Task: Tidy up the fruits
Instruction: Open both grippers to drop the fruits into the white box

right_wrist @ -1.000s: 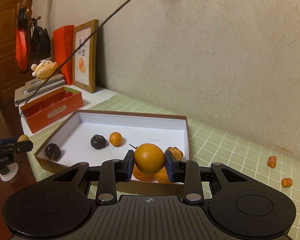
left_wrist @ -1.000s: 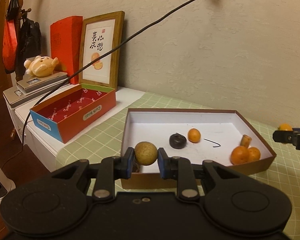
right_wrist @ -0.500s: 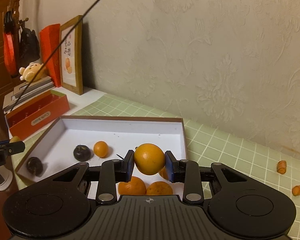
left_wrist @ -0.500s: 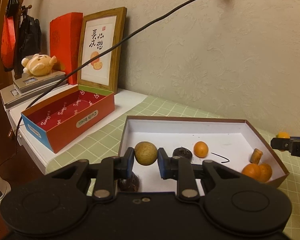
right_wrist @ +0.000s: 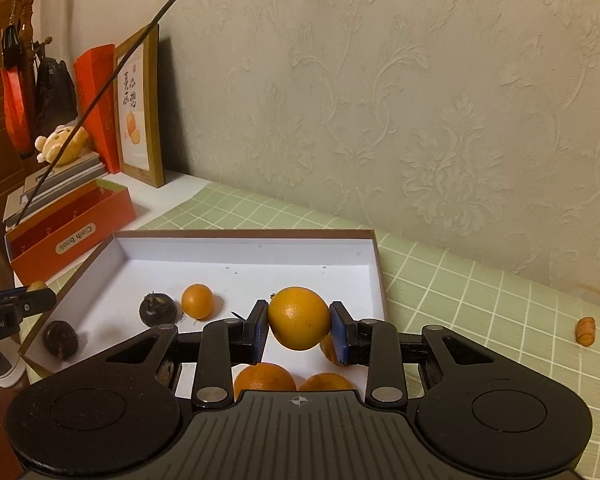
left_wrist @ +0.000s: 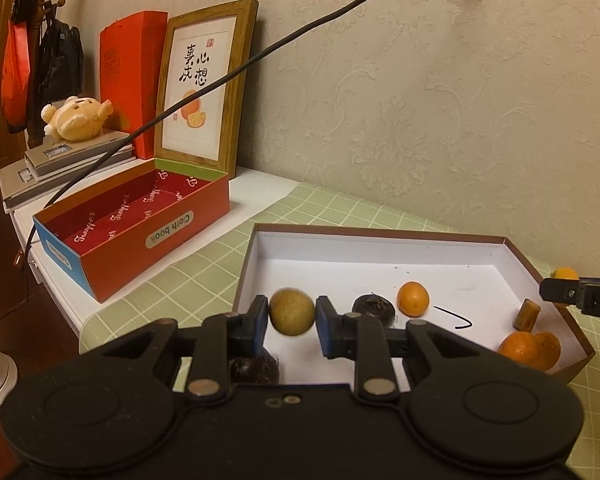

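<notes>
My left gripper (left_wrist: 292,320) hangs over the near left corner of the white box (left_wrist: 380,233). Its jaws are opening, and the yellow-brown round fruit (left_wrist: 292,311) sits between the pads with a thin gap on each side, its lower edge blurred. My right gripper (right_wrist: 299,320) is shut on an orange (right_wrist: 299,317) above the box's near right corner, over two oranges (right_wrist: 264,376). Inside the box lie two dark fruits (right_wrist: 157,310), a small orange (right_wrist: 197,301) and a brown piece (left_wrist: 526,316).
A red open box (left_wrist: 140,232) marked "Cloth book" stands left of the white box, with a framed picture (left_wrist: 204,96) and a plush toy (left_wrist: 76,118) behind it. A black cable (left_wrist: 300,36) crosses overhead. Two small orange pieces (right_wrist: 584,330) lie on the green checked cloth at the right.
Both grippers came forward and slightly down over the white box. The left jaws parted a little and the yellow-brown fruit sits slightly lower between them. The orange stays gripped.
</notes>
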`<state>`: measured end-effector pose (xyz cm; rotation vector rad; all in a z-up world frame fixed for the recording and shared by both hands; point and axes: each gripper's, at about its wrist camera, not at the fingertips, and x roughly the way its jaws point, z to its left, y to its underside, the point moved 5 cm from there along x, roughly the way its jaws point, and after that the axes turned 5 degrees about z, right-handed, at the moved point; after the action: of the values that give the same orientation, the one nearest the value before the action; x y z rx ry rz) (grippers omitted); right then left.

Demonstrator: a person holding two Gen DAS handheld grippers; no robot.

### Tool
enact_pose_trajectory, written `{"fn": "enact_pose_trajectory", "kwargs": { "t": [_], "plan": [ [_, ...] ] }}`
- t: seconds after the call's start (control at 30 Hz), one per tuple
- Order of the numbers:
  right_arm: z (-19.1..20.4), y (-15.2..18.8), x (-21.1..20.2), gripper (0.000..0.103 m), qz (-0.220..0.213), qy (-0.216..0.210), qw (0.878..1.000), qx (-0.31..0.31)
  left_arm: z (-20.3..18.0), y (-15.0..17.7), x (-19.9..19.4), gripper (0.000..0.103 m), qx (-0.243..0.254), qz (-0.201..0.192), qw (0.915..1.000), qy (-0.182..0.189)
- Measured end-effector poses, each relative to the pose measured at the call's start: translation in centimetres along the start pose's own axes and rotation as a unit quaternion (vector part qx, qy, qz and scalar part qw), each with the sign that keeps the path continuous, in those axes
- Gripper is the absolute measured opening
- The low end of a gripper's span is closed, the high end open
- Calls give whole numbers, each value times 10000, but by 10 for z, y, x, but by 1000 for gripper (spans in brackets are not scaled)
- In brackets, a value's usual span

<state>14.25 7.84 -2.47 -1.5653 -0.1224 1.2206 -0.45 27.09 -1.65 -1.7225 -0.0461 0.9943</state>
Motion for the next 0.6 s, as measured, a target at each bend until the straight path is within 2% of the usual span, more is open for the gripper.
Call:
{"fn": "enact_pose_trajectory", "kwargs": {
  "t": [0.03,0.07,0.1,0.13,0.17,0.2,0.33,0.6],
  "plan": [
    [1,0,1,33,3,-13,10000,-11,-1,-1,0,26,6,-40,10000,-7],
    [2,0,3,33,-24,-29,10000,-20,-1,-2,0,44,7,-98,9999,-29],
    [4,-1,5,48,-51,-71,9999,-71,-1,-2,0,63,12,-166,9998,-125],
    [5,-1,6,96,-56,-13,9999,-130,-1,-2,-2,95,30,-266,9992,-286],
    [5,-1,3,102,-192,134,9996,-138,-1,-4,-6,96,75,-404,9983,-415],
    [4,-2,-4,103,-556,277,9980,-141,-1,-5,-7,96,136,-443,9980,-427],
    [-4,-8,-9,103,-646,328,9974,-38,5,-7,-8,96,3,-414,9982,-423],
    [-4,-7,-3,103,-529,269,9982,14,10,-7,-10,96,-84,-415,9983,-406]
  ]
}}
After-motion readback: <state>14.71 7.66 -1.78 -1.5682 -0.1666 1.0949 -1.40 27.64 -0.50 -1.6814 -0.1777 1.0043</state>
